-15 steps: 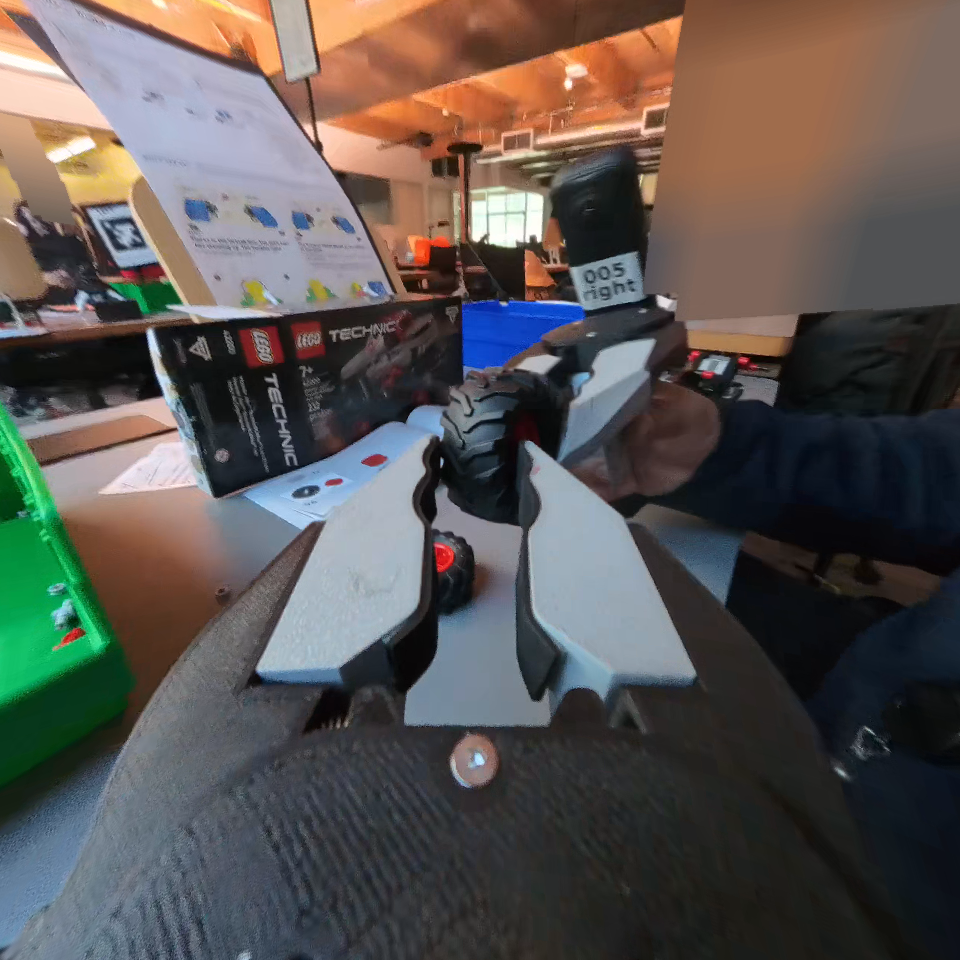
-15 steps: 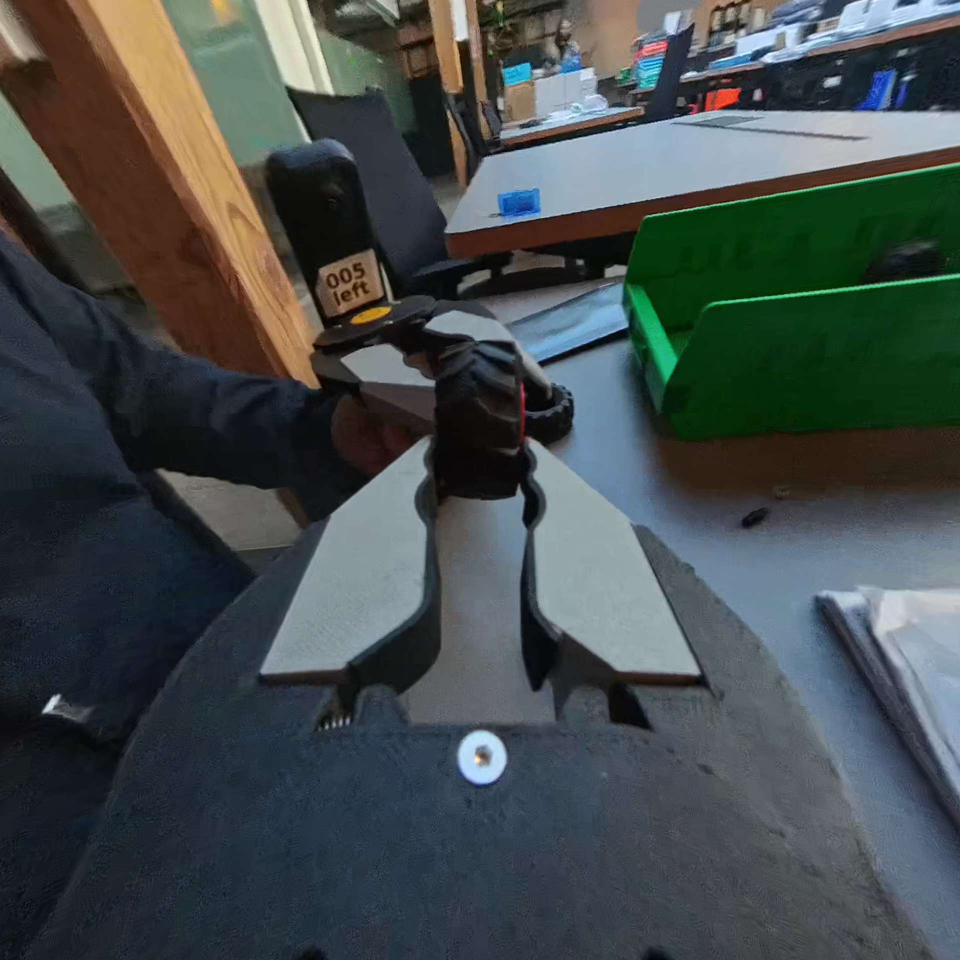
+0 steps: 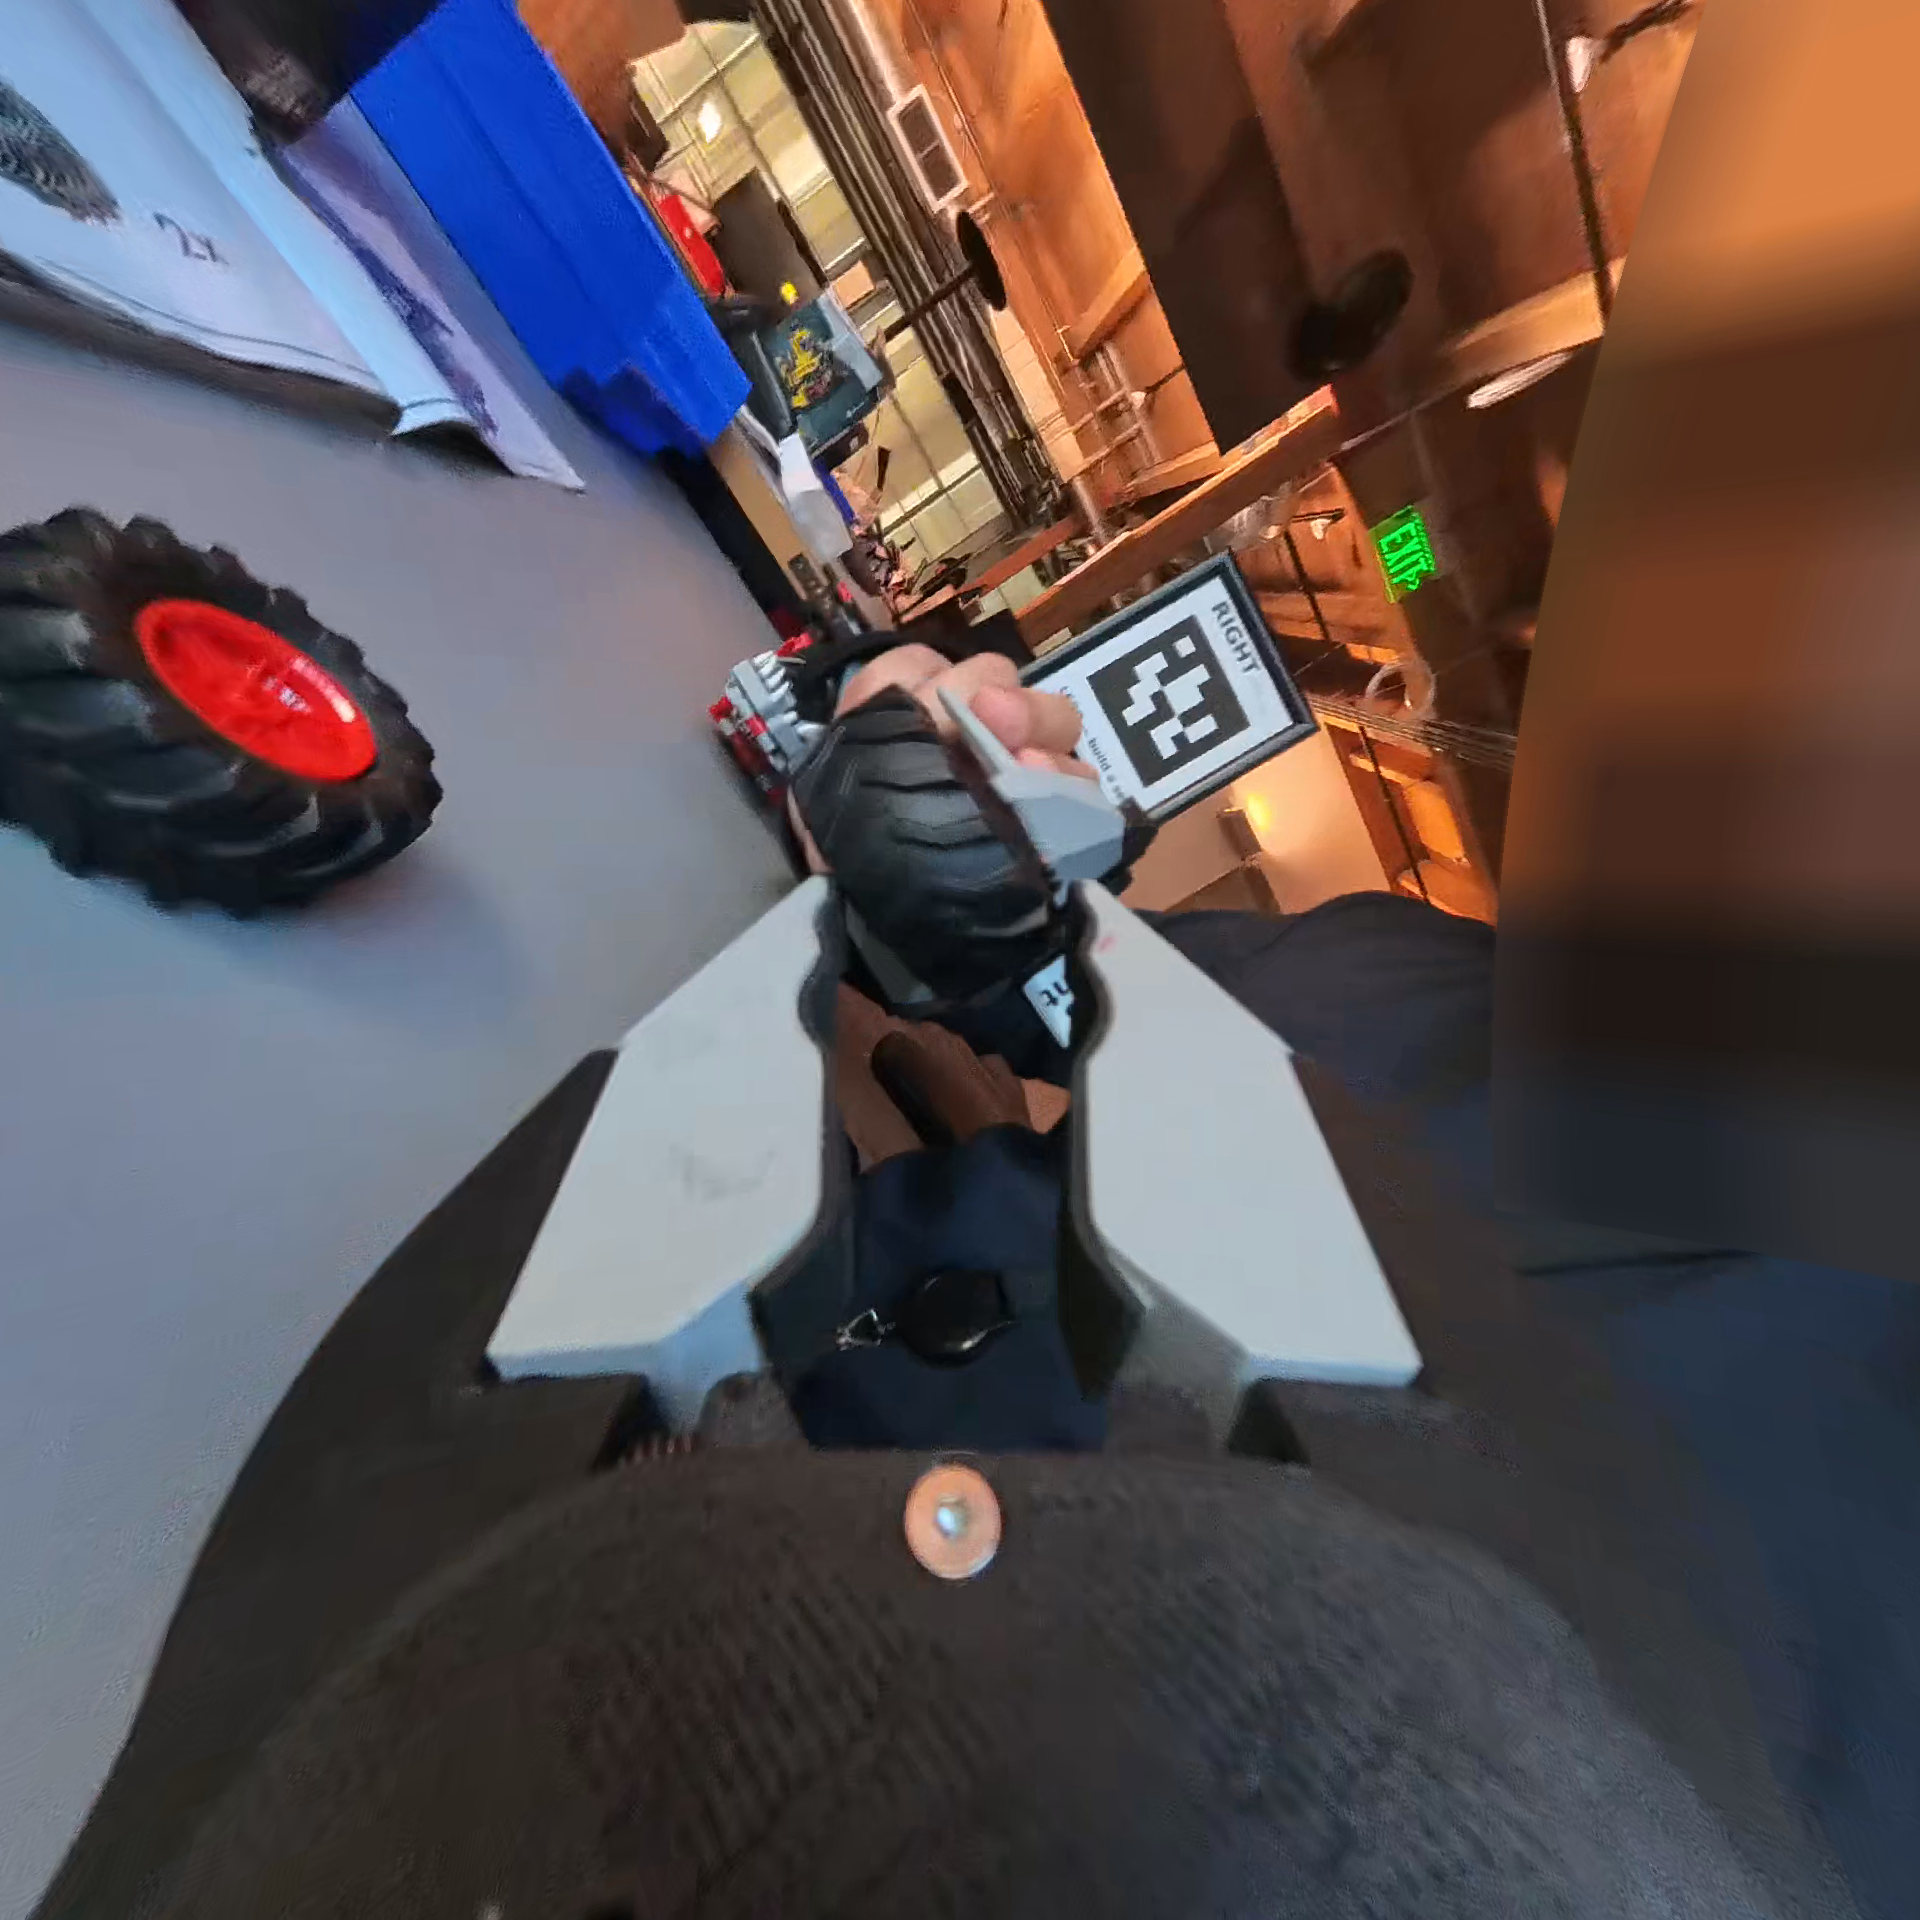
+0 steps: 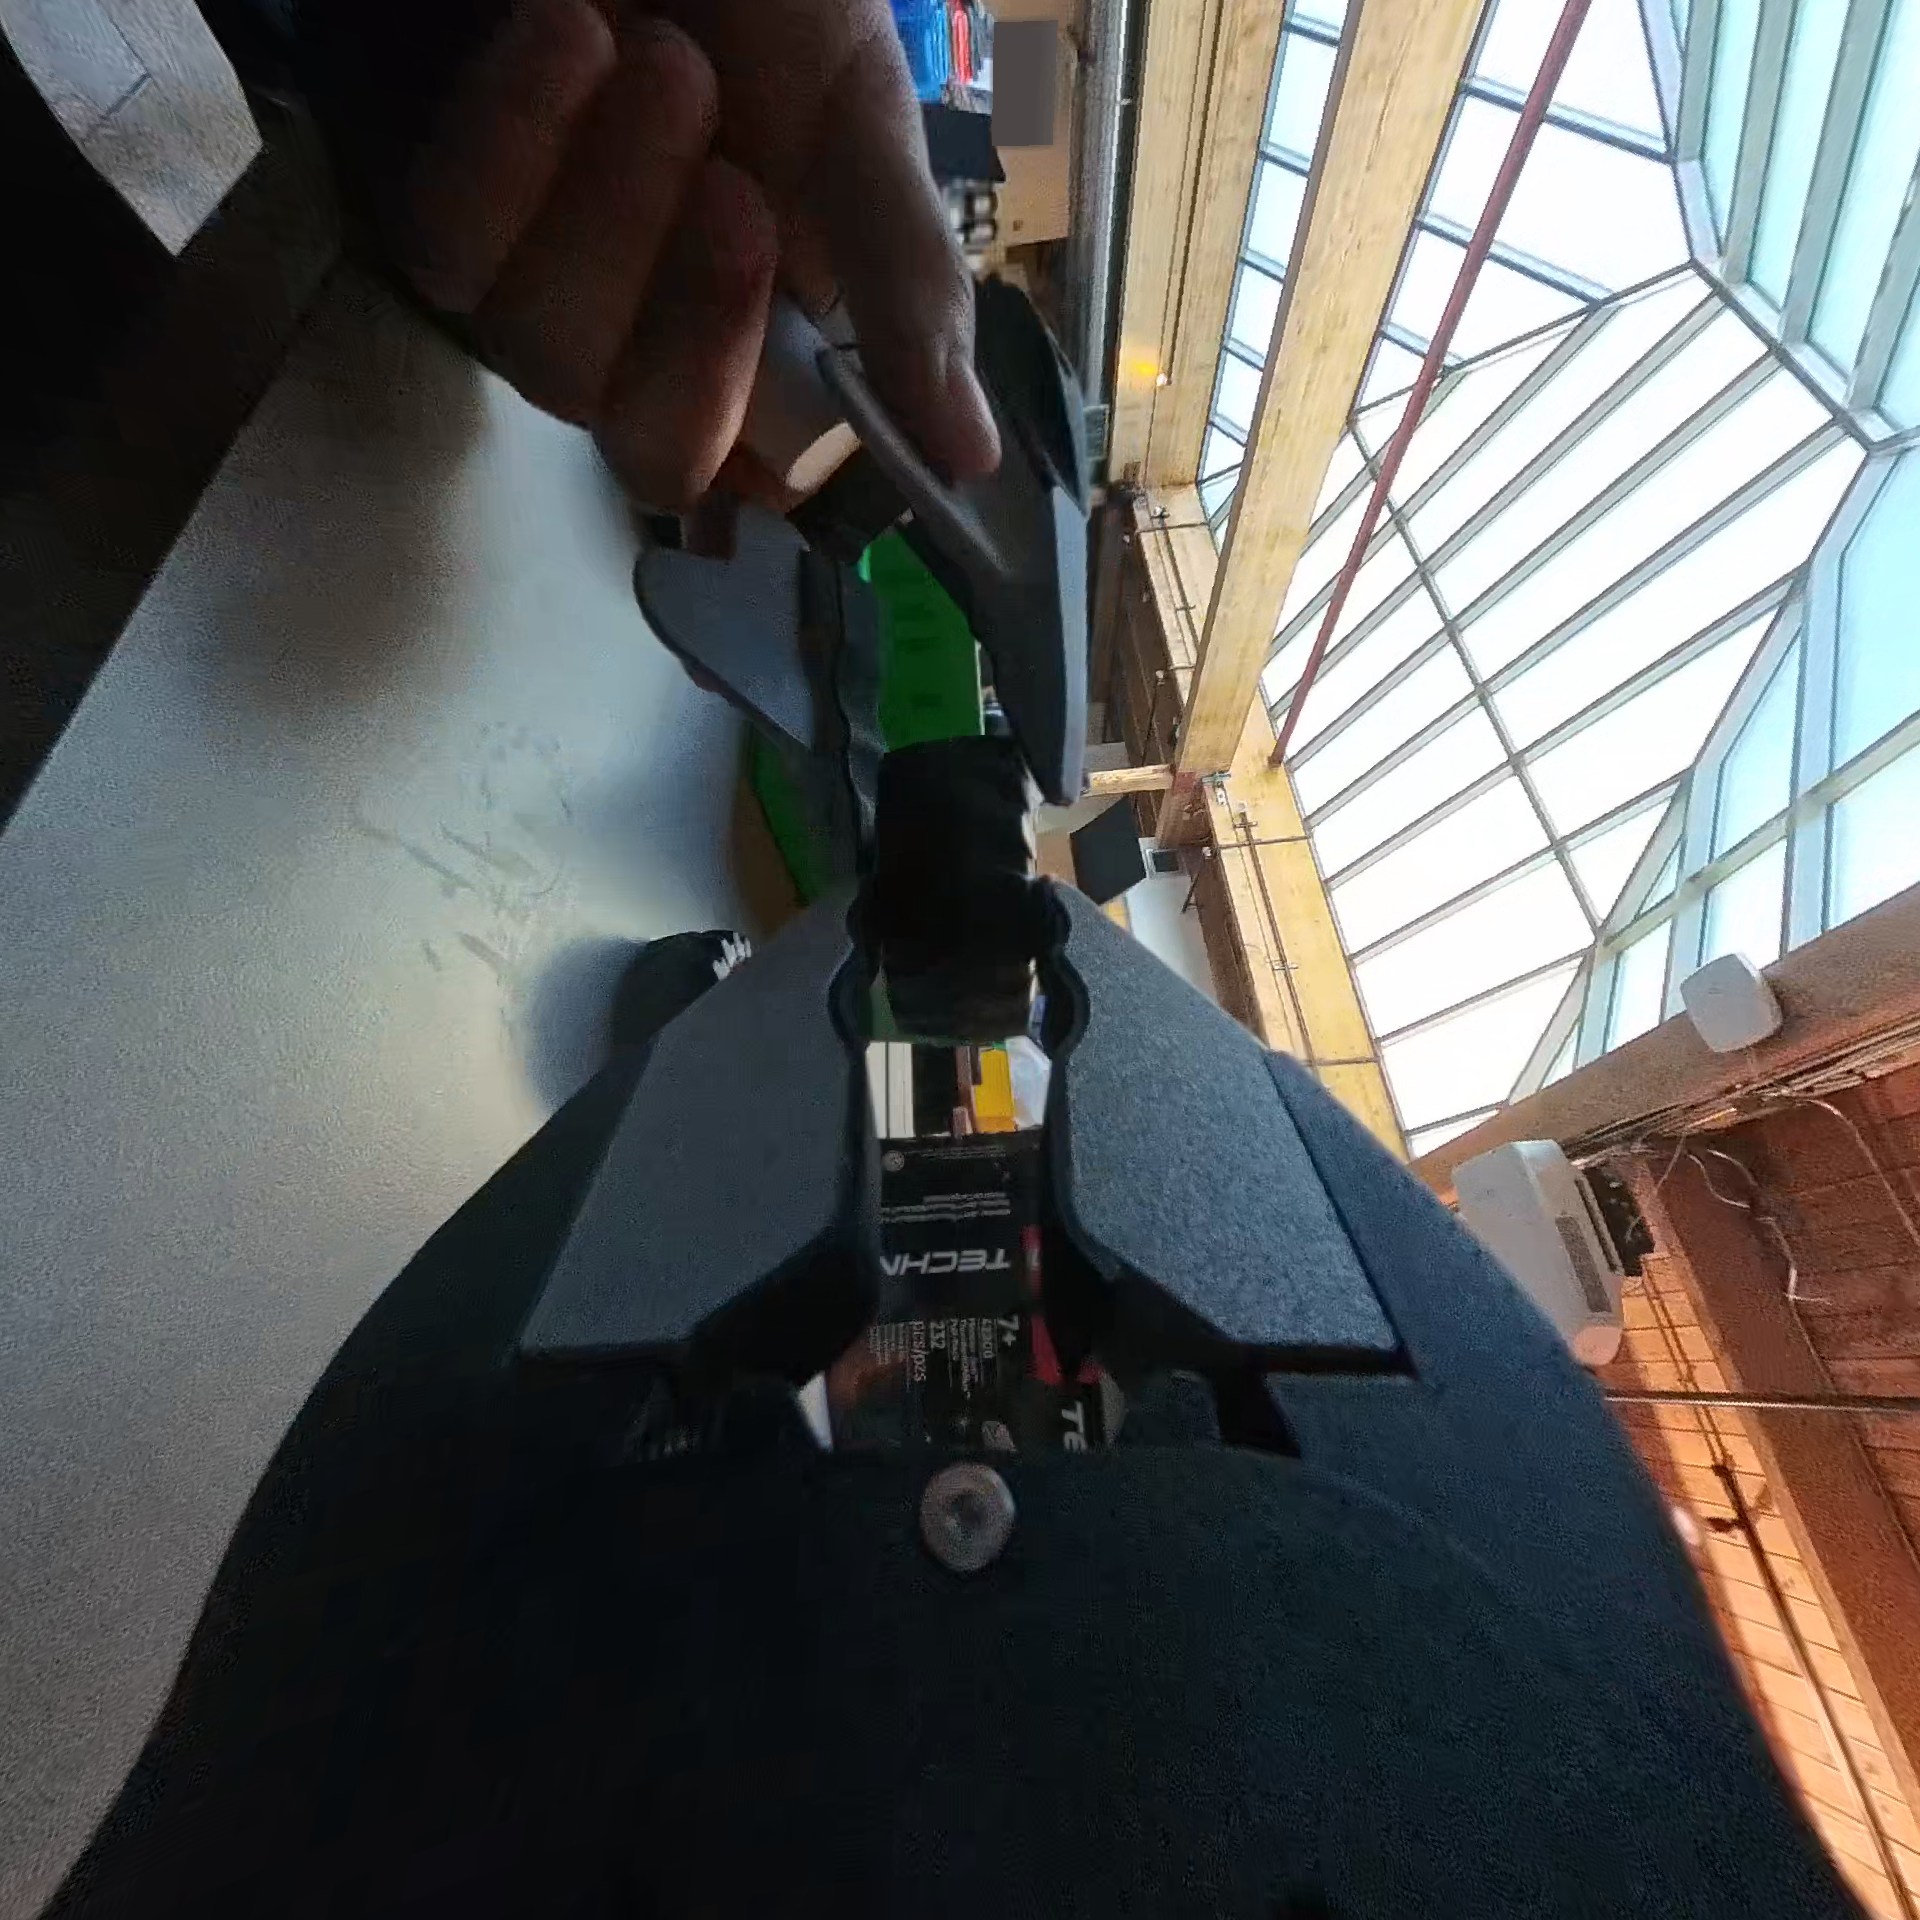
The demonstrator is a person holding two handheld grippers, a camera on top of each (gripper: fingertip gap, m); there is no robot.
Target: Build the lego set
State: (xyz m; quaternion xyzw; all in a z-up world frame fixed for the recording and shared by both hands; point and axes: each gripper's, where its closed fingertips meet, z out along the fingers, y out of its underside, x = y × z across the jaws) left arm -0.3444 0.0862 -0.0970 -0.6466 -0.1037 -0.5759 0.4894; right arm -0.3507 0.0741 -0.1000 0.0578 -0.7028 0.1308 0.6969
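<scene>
A black tyre [image 3: 925, 852] is held in the air between both grippers, off the table's edge. My left gripper [image 3: 951, 920] is shut on its near side. My right gripper [image 3: 1039, 800] comes in from the far side, with a hand on it. In the right wrist view my right gripper [image 4: 956, 971] is shut on the same tyre [image 4: 956, 894], and the left gripper [image 4: 925, 758] clamps its far end under a hand [image 4: 675, 208]. A finished wheel with a red hub [image 3: 208, 707] lies on the grey table [image 3: 468, 987]. A grey and red Lego assembly [image 3: 764, 707] sits near the table's edge.
An instruction booklet [image 3: 208, 260] and a blue bin [image 3: 540, 208] are at the table's far side. A card with a black-and-white marker [image 3: 1174, 696] stands behind the grippers. A green bin [image 4: 914, 644] and the black Lego box [image 4: 956, 1247] show behind my right gripper.
Both grippers have rolled about a quarter turn together, keeping the tyre clamped between them. Both views are now tipped sideways, with the table at the left.
</scene>
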